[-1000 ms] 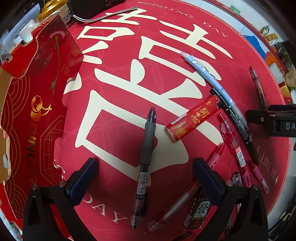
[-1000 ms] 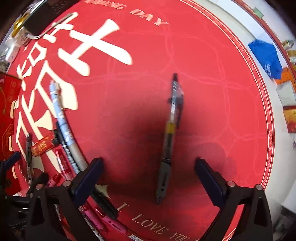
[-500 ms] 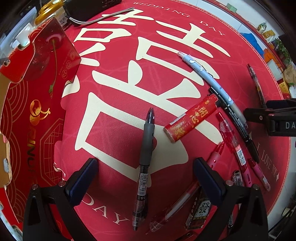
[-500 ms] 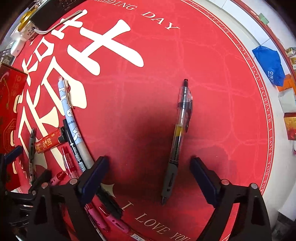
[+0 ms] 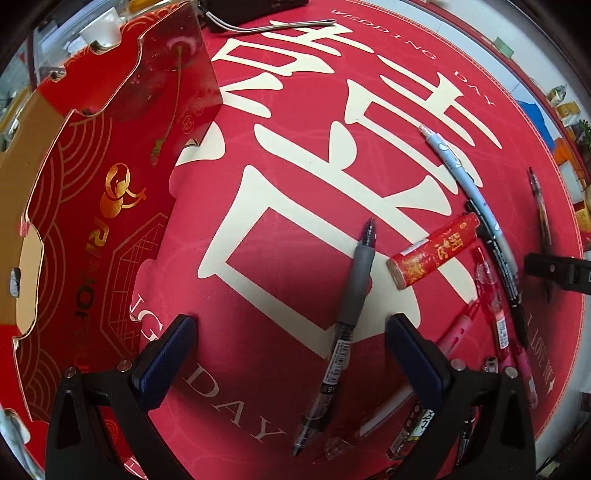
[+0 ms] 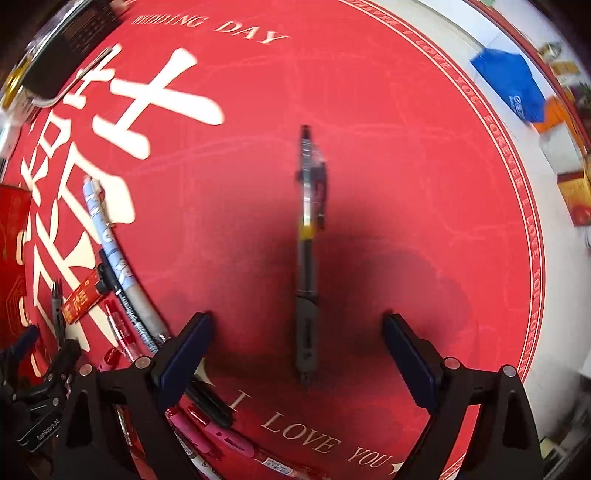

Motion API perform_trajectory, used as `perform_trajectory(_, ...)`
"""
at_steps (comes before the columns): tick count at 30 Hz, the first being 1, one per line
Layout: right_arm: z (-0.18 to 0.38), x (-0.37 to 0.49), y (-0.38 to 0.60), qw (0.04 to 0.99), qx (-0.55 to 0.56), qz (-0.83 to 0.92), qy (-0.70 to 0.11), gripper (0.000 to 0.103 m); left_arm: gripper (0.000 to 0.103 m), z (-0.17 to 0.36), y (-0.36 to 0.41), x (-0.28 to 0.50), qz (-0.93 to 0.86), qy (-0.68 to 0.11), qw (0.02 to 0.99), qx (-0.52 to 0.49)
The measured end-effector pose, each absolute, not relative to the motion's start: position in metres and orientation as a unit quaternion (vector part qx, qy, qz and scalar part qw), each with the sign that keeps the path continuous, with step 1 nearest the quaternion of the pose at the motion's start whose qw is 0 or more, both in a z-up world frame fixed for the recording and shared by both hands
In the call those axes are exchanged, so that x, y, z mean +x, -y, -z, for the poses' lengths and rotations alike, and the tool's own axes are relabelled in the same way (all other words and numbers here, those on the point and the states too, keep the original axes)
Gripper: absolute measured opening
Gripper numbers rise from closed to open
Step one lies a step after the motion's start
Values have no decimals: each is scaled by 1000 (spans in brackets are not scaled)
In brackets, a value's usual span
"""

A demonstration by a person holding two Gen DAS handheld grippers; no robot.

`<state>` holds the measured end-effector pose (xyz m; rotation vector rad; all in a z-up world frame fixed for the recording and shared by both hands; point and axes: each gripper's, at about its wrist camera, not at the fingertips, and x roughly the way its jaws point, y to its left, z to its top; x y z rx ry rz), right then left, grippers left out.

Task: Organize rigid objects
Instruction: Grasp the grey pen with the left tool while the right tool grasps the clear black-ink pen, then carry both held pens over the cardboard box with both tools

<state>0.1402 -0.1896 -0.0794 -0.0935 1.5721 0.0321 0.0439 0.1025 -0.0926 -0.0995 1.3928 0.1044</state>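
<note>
In the left wrist view my left gripper (image 5: 291, 338) is open and empty, its jaws either side of a grey-grip pen (image 5: 345, 314) lying on the red cloth (image 5: 295, 155). A red lighter (image 5: 436, 254) lies just right of the pen. A red cardboard box (image 5: 92, 221) stands at the left. In the right wrist view my right gripper (image 6: 295, 338) is open and empty, its jaws either side of a dark clear pen (image 6: 308, 254) that lies alone on the cloth (image 6: 406, 147).
Several pens lie in a cluster right of the lighter: a light blue pen (image 5: 465, 184), a black marker (image 5: 506, 280) and red pens (image 5: 491, 302). A black device with a cable (image 5: 251, 7) sits at the far edge. The cloth's rim (image 6: 532, 229) is right of the lone pen.
My left gripper has swung left, so the box fills more of its view and the grey-grip pen sits right of centre. My right gripper has shifted, and the lone pen now lies centred between its jaws.
</note>
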Motion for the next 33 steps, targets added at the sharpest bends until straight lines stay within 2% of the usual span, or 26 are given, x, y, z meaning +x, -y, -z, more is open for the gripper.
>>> perform_trajectory(14,75,143,165,716,-78,-50,-692,87,103,86,-67,49,19,-635,772,-4)
perform_trajectory(16,69,140,159,719,-86,-57,-687,80,103,86,-63,50,28,-638,770,4)
perform_trajectory(18,64,143,145,720,-97,-68,-684,65,102,91,-52,53,38,-640,767,13)
perform_trajectory(19,63,143,142,720,-101,-72,-683,61,102,91,-49,53,43,-641,766,17)
perform_trajectory(20,61,142,139,720,-105,-76,-682,52,101,91,-45,54,47,-642,765,20)
perform_trajectory(22,58,141,133,717,-112,-83,-683,22,96,88,-40,54,52,-640,766,25)
perform_trajectory(23,58,141,131,712,-113,-83,-688,11,90,87,-36,52,54,-639,767,27)
perform_trajectory(24,59,137,128,708,-115,-79,-692,11,82,85,-33,52,57,-636,769,29)
perform_trajectory(25,59,136,127,706,-112,-79,-695,11,79,82,-30,51,60,-635,769,31)
perform_trajectory(28,50,127,126,709,-87,-85,-694,11,53,77,-24,52,62,-633,771,33)
perform_trajectory(29,47,126,126,710,-83,-86,-694,11,28,75,-23,52,62,-633,771,33)
perform_trajectory(30,42,122,127,711,-74,-87,-694,11,10,74,-23,54,60,-637,768,33)
perform_trajectory(33,29,108,133,714,-41,-85,-694,11,10,73,-27,62,62,-651,757,6)
